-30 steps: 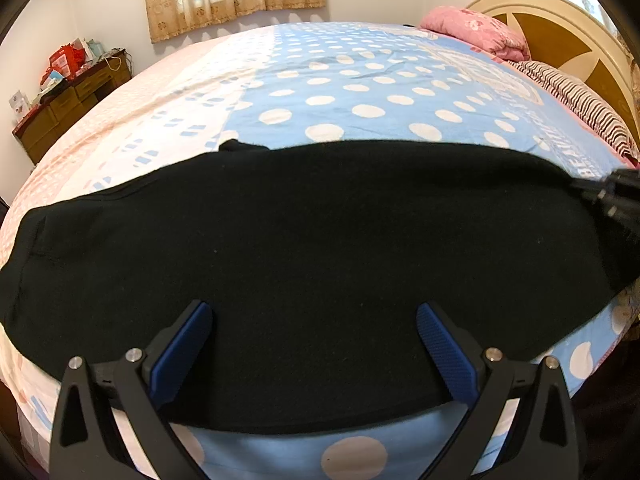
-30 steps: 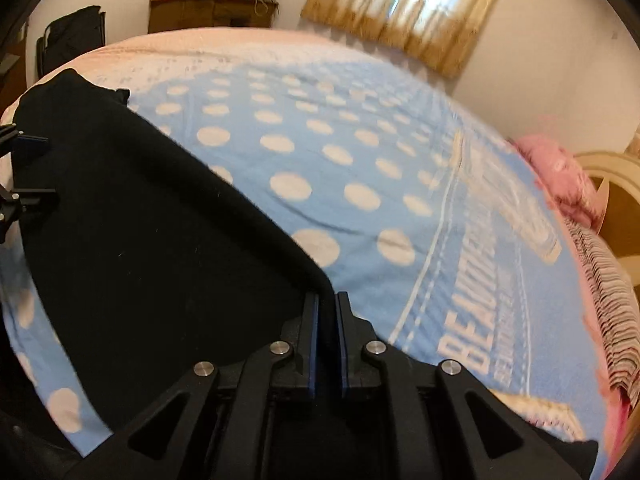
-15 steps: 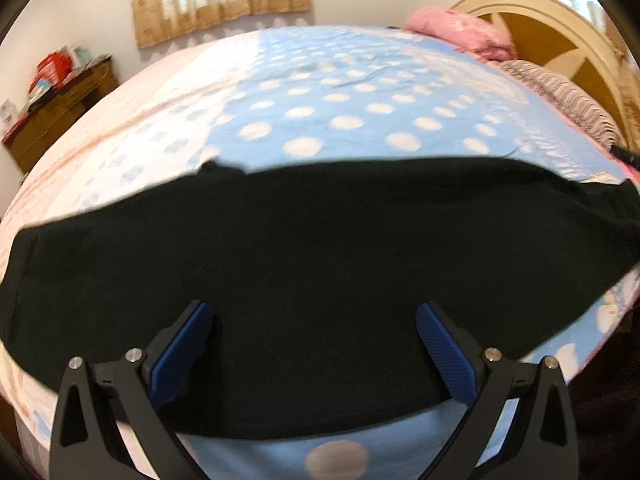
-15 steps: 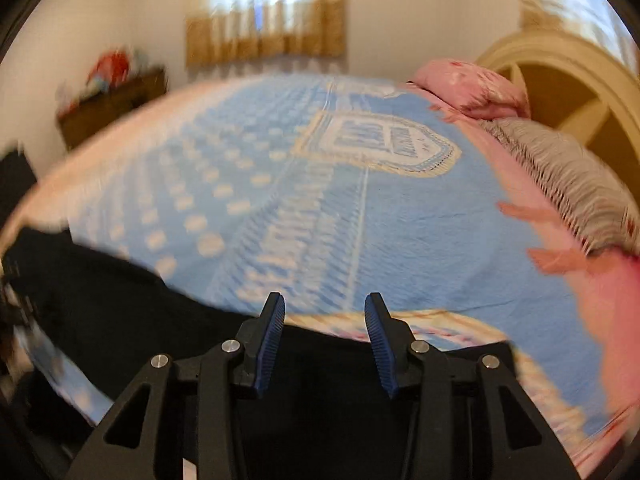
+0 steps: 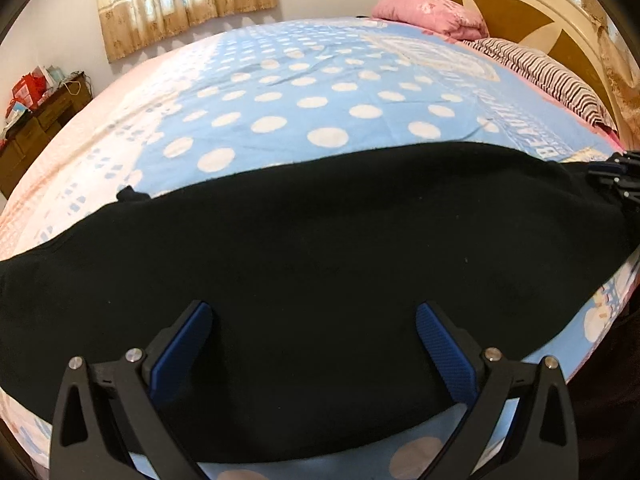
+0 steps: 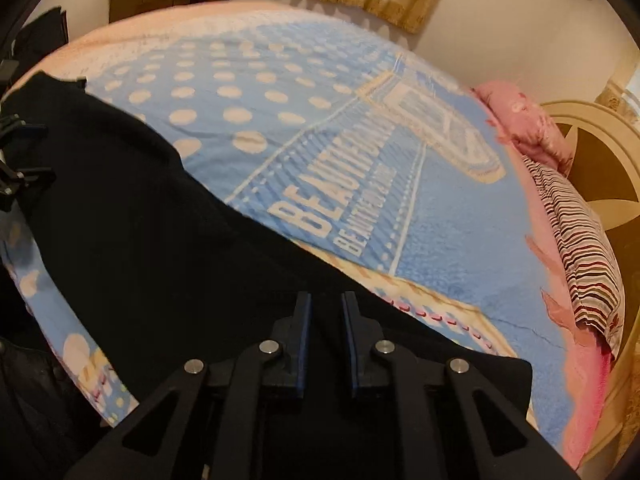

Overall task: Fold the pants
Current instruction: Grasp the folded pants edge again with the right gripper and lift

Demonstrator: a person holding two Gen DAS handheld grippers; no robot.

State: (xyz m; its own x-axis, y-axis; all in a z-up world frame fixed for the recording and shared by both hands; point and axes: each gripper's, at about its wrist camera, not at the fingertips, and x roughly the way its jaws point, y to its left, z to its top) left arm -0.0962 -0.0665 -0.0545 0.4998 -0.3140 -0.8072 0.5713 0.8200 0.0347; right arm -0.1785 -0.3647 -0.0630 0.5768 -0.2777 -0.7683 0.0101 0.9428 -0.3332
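1. Left claw [image 5: 314,350] hangs over the black pants [image 5: 320,248], blue pads [image 5: 182,350] spread wide apart, nothing between them. The pants lie flat in a long band across the near edge of the bed [image 5: 320,92], on the polka-dot blanket.
2. Judging by the layout, the step is taking hold of the two ends for the next fold. To do it well, the left claw should drop onto one edge and pinch every layer, not the top one alone.
3. Right claw [image 6: 326,340]: fingers a narrow slot apart, not clamped, poised over the black fabric at its end of the pants [image 6: 160,240]. It should bite close to the corner, so the edge lifts straight instead of sagging.
4. Left wrist view shows the whole far hem line, a small tab [image 5: 128,193] poking out at the left, and the right claw at the right rim.
5. Right wrist view alone shows the near corner [image 6: 516,376] of the cloth, the lettering [image 6: 332,196] on the blanket and the left claw tiny at the left edge.
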